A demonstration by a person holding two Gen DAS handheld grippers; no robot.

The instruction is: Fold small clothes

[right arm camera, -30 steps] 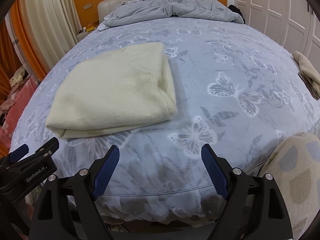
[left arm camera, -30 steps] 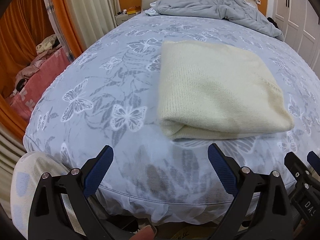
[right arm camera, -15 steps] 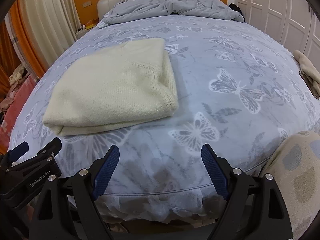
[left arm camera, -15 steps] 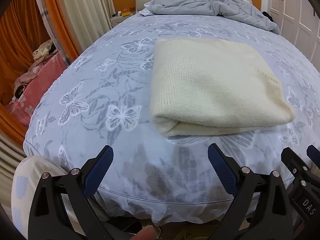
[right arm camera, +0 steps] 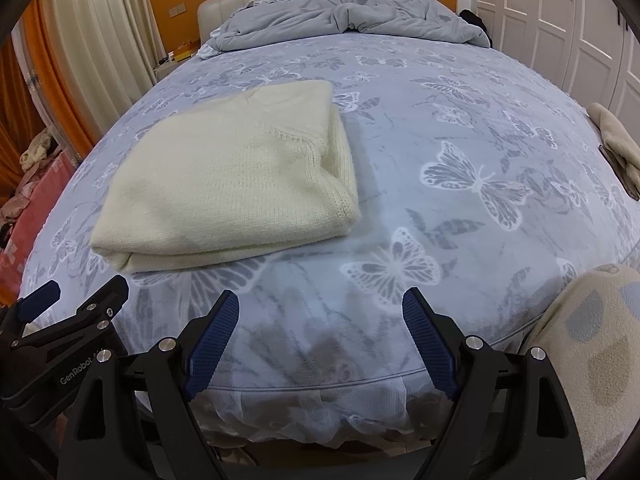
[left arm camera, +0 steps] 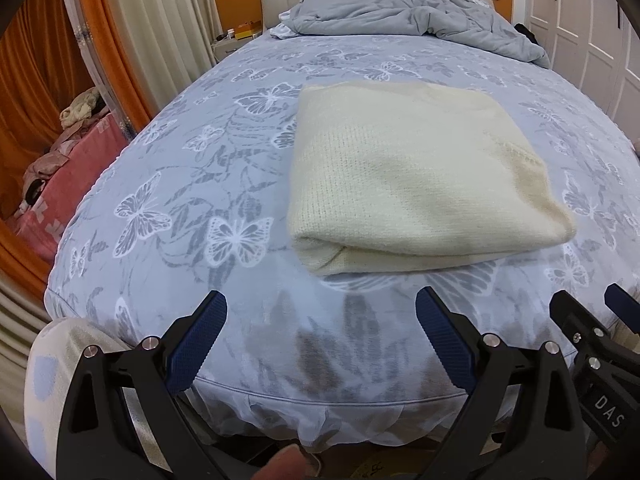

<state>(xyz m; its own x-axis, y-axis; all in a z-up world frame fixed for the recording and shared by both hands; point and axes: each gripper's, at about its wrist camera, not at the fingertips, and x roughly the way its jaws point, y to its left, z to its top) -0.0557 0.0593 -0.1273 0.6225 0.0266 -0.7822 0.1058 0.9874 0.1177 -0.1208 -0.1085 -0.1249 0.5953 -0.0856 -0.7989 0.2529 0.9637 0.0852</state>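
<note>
A cream knitted garment (left arm camera: 412, 172) lies folded into a thick rectangle on the bed, its folded edge toward me. It also shows in the right wrist view (right arm camera: 236, 176), left of centre. My left gripper (left arm camera: 322, 316) is open and empty, held at the foot of the bed a short way in front of the garment's near left corner. My right gripper (right arm camera: 320, 314) is open and empty, at the foot of the bed to the right of the garment. Neither gripper touches the garment.
The bed (right arm camera: 460, 128) has a blue-grey butterfly sheet. A rumpled grey duvet (left arm camera: 404, 12) lies at the headboard end. A beige cloth (right arm camera: 616, 140) lies at the bed's right edge. Pink bedding (left arm camera: 60, 184) and curtains stand to the left, white wardrobe doors (right arm camera: 560, 24) to the right.
Both grippers have stayed open and empty. Both views have shifted slightly, with the folded garment sitting a little nearer and lower in frame. The garment itself has not moved.
</note>
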